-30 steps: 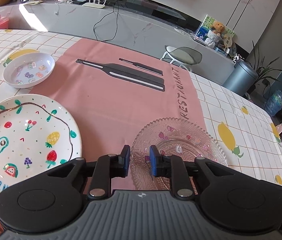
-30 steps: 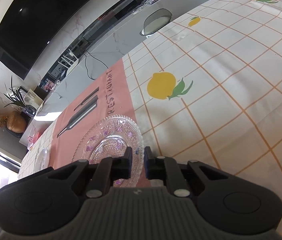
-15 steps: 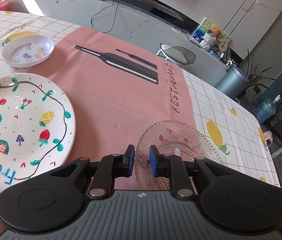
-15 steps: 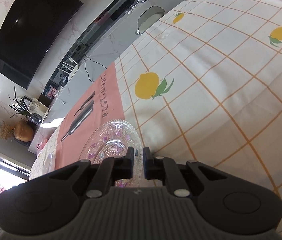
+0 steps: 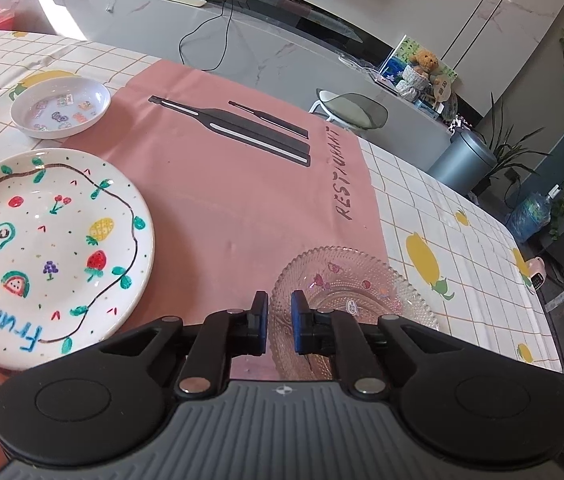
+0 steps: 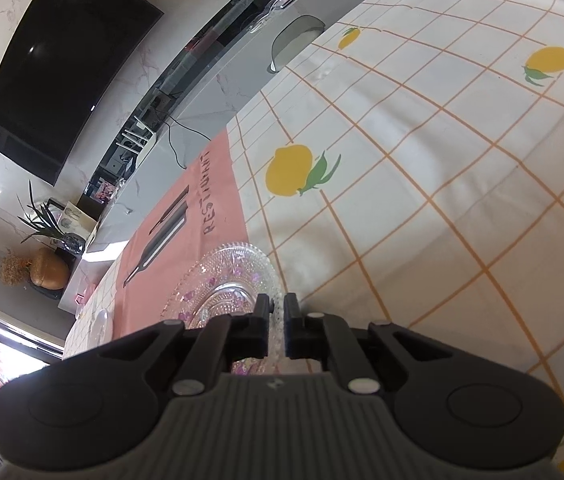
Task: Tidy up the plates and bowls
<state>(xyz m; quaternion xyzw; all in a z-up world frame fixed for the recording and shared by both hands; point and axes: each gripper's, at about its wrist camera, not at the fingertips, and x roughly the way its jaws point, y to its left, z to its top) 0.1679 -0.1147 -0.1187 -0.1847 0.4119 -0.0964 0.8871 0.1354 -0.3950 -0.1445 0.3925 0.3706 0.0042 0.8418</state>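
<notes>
where the pink mat [image 5: 242, 200] is laid over the lemon-checked cloth [image 6: 421, 160], the word "restaurant" is printed in dark letters along its right edge, beside a black knife-and-fork motif. on the white plate [image 5: 50, 248], at the near left, "fruity" is written in blue among painted fruits; more dark lettering is cut off at the mat's near left corner and cannot be read. a small white bowl [image 5: 60, 108] with stickers inside is set at the far left, straddling the mat's left edge, well apart from the plate. the glass plate [image 5: 345, 284] is seen at the mat's near right corner, its rim overhanging onto the cloth. the left gripper [image 5: 279, 320] is held just above the glass plate's near left rim, fingers narrowly parted and empty. the right gripper [image 6: 278, 328] has the glass plate's [image 6: 226, 280] right rim between its fingers, which are nearly shut; contact cannot be told. open mat is left between the two plates, and bare cloth stretches right to the surface's far edge.
</notes>
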